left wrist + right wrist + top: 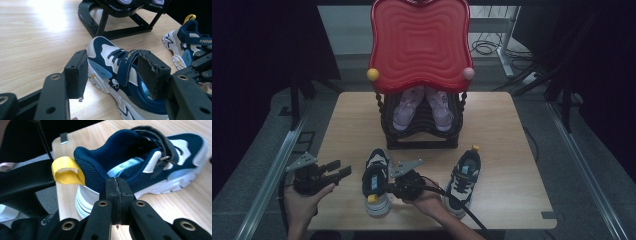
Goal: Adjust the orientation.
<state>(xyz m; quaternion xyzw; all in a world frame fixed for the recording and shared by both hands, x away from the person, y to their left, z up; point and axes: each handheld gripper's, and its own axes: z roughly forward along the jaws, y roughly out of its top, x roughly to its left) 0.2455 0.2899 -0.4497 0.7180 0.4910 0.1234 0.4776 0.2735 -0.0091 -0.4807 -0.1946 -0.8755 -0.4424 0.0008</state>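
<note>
We hold a tool in each hand at the near edge of the wooden surface (pixel 502 130), and we take the black shoe rack (pixel 419 135) at its middle as our landmark.

Nearest to us, on the near-left side of the rack, our left tool (pixel 337 171) hangs with its jaws well apart and nothing between them. In the left gripper view its foam pads (pixel 77 73) frame the left sneaker (pixel 376 180), which we judge to be why it is held this way: lined up for a grab, not yet touching.

Just in front of the rack, our right tool (pixel 390 189) sits against the sneaker's side by the heel. In the right gripper view its jaws (pixel 116 192) are pressed flat together with nothing visible between them, their tips right at the collar (pixel 92 173) beside the yellow pull loop (pixel 65 170). Whether they pinch any fabric we cannot tell; it looks more like a steadying nudge.

To the near-right of the rack lies the second sneaker (pixel 463 180), toe toward us, untouched.

Inside the rack rest two pale pink shoes (pixel 422 107), toes down. Behind it a red wavy panel (pixel 419 42) with a yellow knob (pixel 372 74) and a pink knob (pixel 468 73) stands upright; the navy pair probably belongs in the rack too.
</note>
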